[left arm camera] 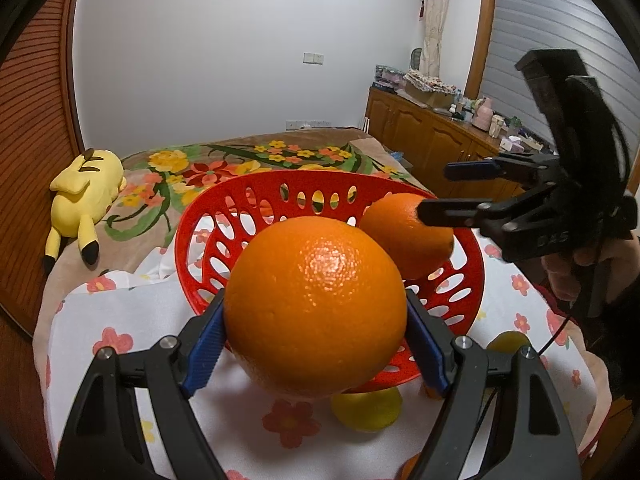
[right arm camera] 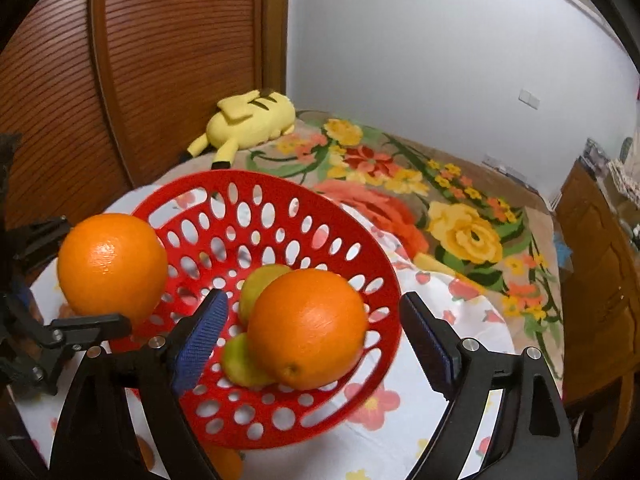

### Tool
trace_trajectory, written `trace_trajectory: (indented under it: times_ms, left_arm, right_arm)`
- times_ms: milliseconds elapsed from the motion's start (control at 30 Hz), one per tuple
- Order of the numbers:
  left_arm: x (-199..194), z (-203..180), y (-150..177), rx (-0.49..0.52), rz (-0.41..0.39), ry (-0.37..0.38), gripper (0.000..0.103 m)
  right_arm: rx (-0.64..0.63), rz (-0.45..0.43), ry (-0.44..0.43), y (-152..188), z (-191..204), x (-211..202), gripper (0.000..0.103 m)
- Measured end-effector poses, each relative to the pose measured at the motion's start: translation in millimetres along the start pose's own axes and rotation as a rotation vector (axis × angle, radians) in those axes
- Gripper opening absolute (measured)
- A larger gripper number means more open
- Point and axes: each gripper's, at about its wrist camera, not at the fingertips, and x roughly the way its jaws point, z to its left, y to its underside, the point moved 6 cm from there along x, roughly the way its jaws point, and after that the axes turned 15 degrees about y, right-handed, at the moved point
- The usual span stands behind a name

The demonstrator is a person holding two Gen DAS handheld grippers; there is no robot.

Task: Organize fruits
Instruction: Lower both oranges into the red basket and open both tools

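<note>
Orange [left arm camera: 316, 312] clamped in left claw [left arm camera: 316, 344], blue pads [left arm camera: 206, 350] pressed against both sides, held aloft just over near rim of red perforated basket [left arm camera: 224, 208]. Seen from right wrist view as same fruit [right arm camera: 112, 264] at basket's left edge, outside the rim [right arm camera: 280, 178], left claw's black fingers just below and beside it. Second orange [right arm camera: 308, 328] inside the basket, lying against two yellow-green fruits [right arm camera: 262, 284], one behind it and one lower [right arm camera: 240, 360] at its left. Right claw [right arm camera: 316, 336] spread wide apart, gripping nothing, blue pad [right arm camera: 200, 340] on one side and dark pad on the other flanking the second orange without touching it. From left wrist view, right claw [left arm camera: 452, 190] reaching in from the right, one finger crossing in front of the second orange [left arm camera: 404, 236]; gap between fingers clear. Yellow fruit [left arm camera: 366, 408] on the flowered white cloth [left arm camera: 132, 312], below the held orange, partly hidden. Another yellowish round shape [left arm camera: 508, 342] farther right on the cloth, mostly hidden behind left claw's finger. Basket resting on that cloth, spread over a bed with floral blanket [right arm camera: 452, 216]. Yellow plush toy [left arm camera: 86, 196] lying well apart near brown slatted door [right arm camera: 168, 60]. Wooden cabinet [left arm camera: 424, 140] with clutter along far right wall.
</note>
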Motion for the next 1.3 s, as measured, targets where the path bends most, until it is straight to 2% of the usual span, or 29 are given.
trace_trajectory:
  times_ms: [433, 700, 1033, 1100, 1200, 1300]
  left_arm:
    - [28.2, -3.7, 6.6, -0.023, 0.093, -0.017, 0.081]
    - [38.5, -10.5, 4.7, 0.001, 0.111, -0.035, 0.081]
    - [50.3, -14.3, 3.0, -0.01, 0.136, -0.02, 0.082]
    - [49.5, -16.1, -0.1, -0.012, 0.121, -0.014, 0.082]
    - [32.4, -24.3, -17.4, 0.023, 0.031, -0.035, 0.085]
    - [16.5, -31.5, -29.8, 0.022, -0.013, -0.023, 0.085]
  right_arm:
    - [0.034, -0.027, -0.01, 16.9, -14.2, -21.7, 0.089]
    - [0.048, -0.027, -0.016, 28.4, -18.7, -25.7, 0.089]
    - [0.071, -0.029, -0.014, 39.3, -29.2, -31.4, 0.089]
    - [0.076, -0.027, -0.015, 42.8, -31.5, -32.7, 0.089]
    - [0.08, -0.026, -0.013, 46.7, -33.9, -34.8, 0.089]
    - [0.088, -0.024, -0.011, 50.7, -36.9, -36.9, 0.089]
